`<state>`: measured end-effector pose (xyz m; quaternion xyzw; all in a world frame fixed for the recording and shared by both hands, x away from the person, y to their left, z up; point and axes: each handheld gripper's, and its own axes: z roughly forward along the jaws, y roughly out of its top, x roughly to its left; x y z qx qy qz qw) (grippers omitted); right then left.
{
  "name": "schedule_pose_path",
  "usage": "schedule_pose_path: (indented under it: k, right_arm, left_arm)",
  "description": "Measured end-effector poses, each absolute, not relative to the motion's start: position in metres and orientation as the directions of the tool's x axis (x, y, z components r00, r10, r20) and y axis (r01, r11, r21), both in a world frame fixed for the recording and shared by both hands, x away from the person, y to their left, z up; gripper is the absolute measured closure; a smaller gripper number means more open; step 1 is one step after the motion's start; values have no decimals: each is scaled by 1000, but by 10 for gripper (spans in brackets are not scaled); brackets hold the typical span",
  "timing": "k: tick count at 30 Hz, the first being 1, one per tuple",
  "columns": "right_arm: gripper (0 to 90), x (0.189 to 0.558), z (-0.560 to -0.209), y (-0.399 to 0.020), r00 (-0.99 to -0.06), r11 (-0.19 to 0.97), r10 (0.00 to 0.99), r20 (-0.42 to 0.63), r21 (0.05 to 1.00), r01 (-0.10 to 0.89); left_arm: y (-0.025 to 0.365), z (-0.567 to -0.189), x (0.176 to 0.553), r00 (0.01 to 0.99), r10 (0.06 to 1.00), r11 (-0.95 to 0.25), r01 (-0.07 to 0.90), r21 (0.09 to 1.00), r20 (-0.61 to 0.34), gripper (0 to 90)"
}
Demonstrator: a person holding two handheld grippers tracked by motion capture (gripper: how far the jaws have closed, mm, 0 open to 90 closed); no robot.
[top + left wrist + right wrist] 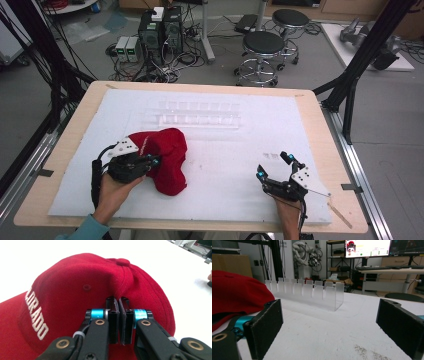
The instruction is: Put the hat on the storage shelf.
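A red baseball cap [165,157] with white lettering lies on the white foam mat [225,165] at the left. My left gripper [152,161] is shut on a pinched fold of the cap's crown [100,287], its two pads pressed together on the fabric. At the lower right my right gripper [274,165] rests just above the mat, jaws wide apart and nothing between them. The right gripper view looks between its pads [265,326] toward the cap [234,292] and a clear plastic slotted rack [309,291].
The clear rack [192,115] lies across the back of the mat. The wooden table edge [60,150] frames the mat. Behind the table are stools [262,47], computer towers [160,30] and cables. Black frame posts [360,60] stand at the right.
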<state>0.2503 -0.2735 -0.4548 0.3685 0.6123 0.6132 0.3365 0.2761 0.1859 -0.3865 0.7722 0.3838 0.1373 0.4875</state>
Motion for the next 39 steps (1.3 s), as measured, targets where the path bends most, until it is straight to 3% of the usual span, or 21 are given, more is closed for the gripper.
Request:
schedule_pose_path:
  k: [8,17,22,26,28,32,39]
  right_arm:
    - [61,250,-455,-274,-503,-22,864,39,999,39]
    - [61,250,-455,-273,-502,-21,864,39,999,40]
    - [62,250,-455,-273,-503,-22,863,39,999,40]
    - [61,250,-455,-273,-503,-21,863,38,999,40]
    - [61,250,-455,-273,-504,-20,863,35,999,37]
    - [61,250,-455,-273,-503,-21,863,38,999,40]
    - [61,250,-455,-273,-504,-20,863,37,999,39]
  left_arm:
    - [173,-386,277,698,697,-257,456,852,-163,838]
    - [170,-387,276,742,653,-295,434,851,-152,724]
    - [171,-387,275,762,632,-317,421,850,-142,542]
    - [170,-387,274,763,638,-340,401,851,-105,268]
    - [171,-386,273,775,624,-337,385,859,-102,184]
    - [175,-384,270,791,607,-342,343,875,-74,121]
    - [194,-376,271,809,588,-368,253,895,13,120]
